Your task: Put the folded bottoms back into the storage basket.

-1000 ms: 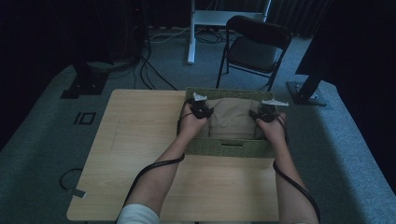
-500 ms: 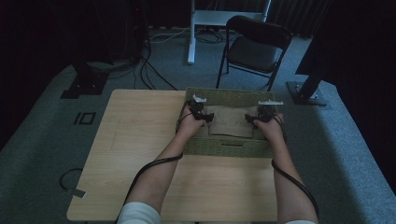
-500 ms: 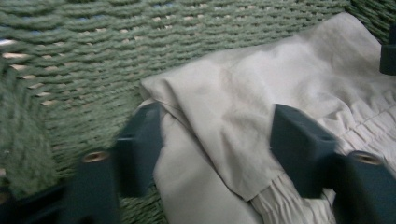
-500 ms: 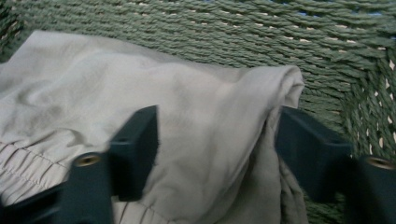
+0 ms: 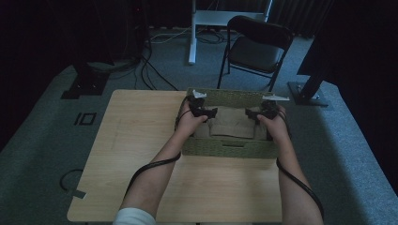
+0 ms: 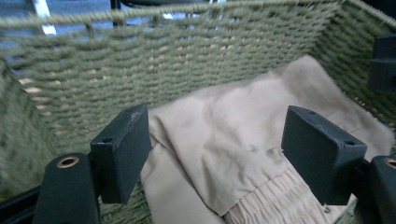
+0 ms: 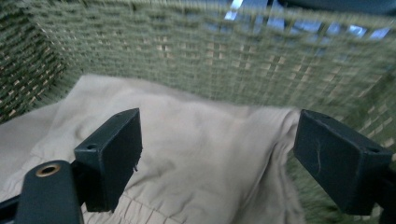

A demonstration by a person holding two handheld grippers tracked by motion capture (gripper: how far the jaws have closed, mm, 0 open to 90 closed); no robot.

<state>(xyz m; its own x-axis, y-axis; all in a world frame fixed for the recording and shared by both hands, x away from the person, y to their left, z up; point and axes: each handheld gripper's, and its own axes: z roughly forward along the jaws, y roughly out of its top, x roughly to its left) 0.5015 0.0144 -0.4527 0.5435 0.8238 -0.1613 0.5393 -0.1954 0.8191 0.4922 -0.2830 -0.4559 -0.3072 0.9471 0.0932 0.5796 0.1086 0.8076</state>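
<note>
High view shows the left gripper [image 5: 210, 111] and right gripper [image 5: 251, 114], jaws just opened wide with nothing between them, above the folded beige garment [image 5: 233, 123] lying inside the green woven basket [image 5: 228, 147].

High view: fixed above my side of the bench [image 5: 141, 140], facing forward and down, far enough to take in my forearms and the floor.
Left gripper view: rides my left hand-held gripper [image 6: 217, 154], looking close into the woven basket [image 6: 140, 60].
Right gripper view: rides my right hand-held gripper [image 7: 219, 158], equally close.
Shared: basket's far wall and the beige cloth [image 7: 196, 154].
</note>
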